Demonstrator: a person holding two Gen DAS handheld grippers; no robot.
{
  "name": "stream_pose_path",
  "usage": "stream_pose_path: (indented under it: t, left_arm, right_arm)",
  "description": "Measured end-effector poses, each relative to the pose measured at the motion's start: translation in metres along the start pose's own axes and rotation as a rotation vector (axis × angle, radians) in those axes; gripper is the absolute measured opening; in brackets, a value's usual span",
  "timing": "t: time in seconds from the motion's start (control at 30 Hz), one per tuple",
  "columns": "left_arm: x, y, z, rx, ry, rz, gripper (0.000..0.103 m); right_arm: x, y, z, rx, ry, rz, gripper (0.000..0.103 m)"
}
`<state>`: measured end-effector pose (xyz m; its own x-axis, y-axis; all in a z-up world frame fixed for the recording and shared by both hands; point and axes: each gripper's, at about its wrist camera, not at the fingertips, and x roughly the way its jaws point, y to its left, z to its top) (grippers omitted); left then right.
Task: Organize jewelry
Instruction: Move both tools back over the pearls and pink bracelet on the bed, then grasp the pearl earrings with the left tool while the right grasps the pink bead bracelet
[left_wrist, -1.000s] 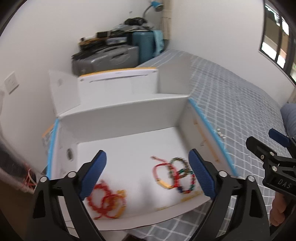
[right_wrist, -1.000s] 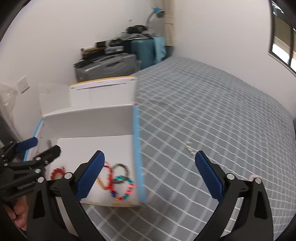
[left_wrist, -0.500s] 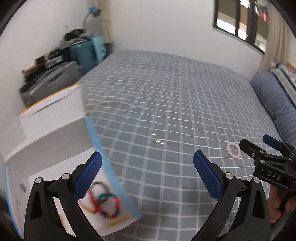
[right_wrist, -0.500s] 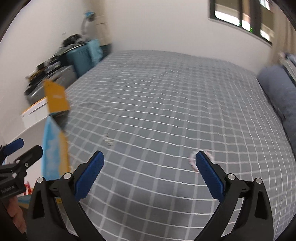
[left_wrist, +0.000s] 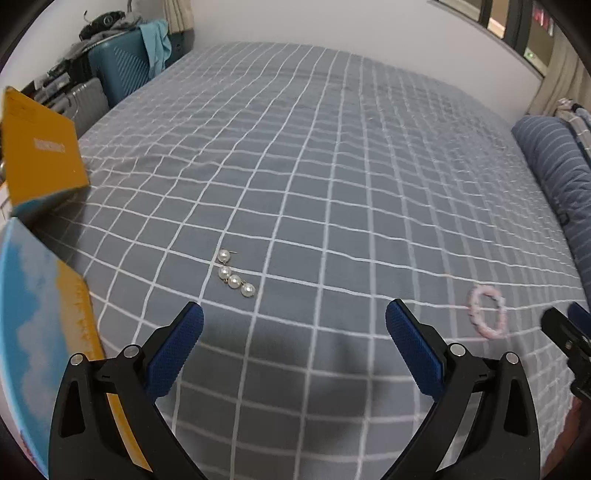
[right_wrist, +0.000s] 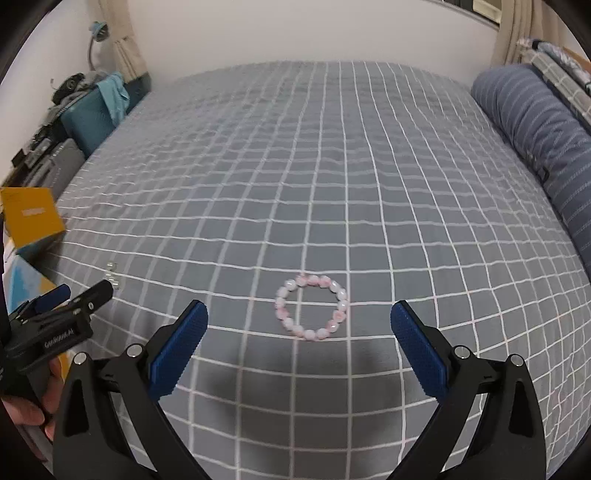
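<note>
Left gripper (left_wrist: 294, 322): two matte black plastic arms, triangular cut-outs near the base, silver screw heads at the pivots. Fingers (left_wrist: 174, 354) faced with blue, finely textured pads, angled inward toward rounded tips. Right gripper (right_wrist: 299, 321): same build, black arms, silver screws, blue knurled pads (right_wrist: 419, 354). Seen to the left of the right gripper's tongs: side profile of the other tool, black body bearing small white lettering, blue pad edge along the top, gripped from below by a hand (right_wrist: 35, 402).
</note>
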<state>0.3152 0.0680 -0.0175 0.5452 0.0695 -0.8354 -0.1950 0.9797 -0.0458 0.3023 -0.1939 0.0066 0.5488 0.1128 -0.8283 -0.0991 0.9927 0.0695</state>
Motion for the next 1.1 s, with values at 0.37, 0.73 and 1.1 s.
stream_pose_path:
  t: [0.37,0.73,1.1]
  left_arm:
    - [0.061,0.015,0.012,-0.035,0.041,0.046,0.097]
    - [0.077,0.019,0.014,-0.03,0.065,0.056,0.056]
    - [0.064,0.013,0.012,-0.006,0.082,0.049,0.011]
  right_arm:
    - [0.072,-0.024,0.007,0.058,0.124,-0.021,0.085]
    - [0.101,-0.028,0.003,0.083,0.204,-0.038,0.045]
    - [0.089,-0.03,0.004,0.083,0.192,-0.06,0.011]
